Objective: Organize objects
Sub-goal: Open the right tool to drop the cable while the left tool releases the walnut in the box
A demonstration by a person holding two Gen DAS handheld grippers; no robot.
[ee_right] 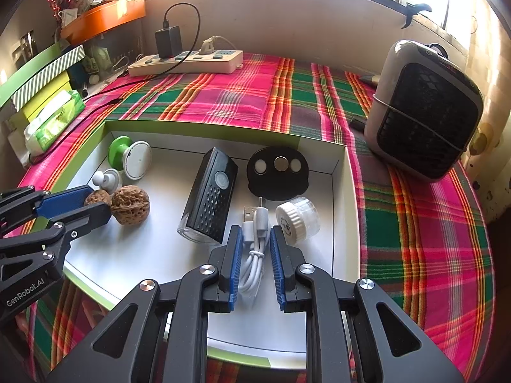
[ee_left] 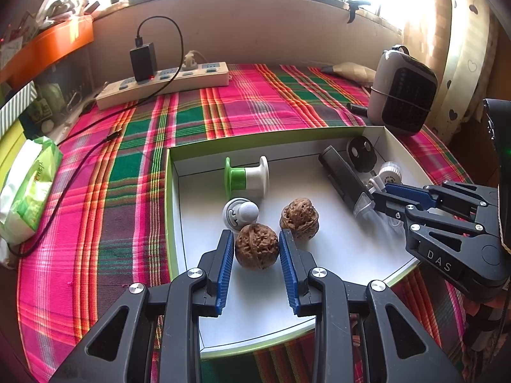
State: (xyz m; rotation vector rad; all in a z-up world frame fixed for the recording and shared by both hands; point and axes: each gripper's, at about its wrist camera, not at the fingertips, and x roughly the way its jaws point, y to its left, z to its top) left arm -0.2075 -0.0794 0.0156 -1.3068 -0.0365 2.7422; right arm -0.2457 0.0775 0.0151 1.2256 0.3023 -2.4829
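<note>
Both jaws stand spread: left gripper (ee_left: 255,249) straddles a walnut (ee_left: 256,245), right gripper (ee_right: 254,249) straddles the cable (ee_right: 254,255), neither pinched. Closing off-centre could roll the walnut away or snag cable loops.

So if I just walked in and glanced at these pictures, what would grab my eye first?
Probably the loud pink, green and orange plaid cloth covering the table, with a shallow white, green-edged box on it. Inside, the left gripper straddles a wrinkled brown walnut, and the right gripper straddles a coiled white USB cable; both are open, not squeezing. At the right edge of the table stands a grey box-shaped fan.
</note>
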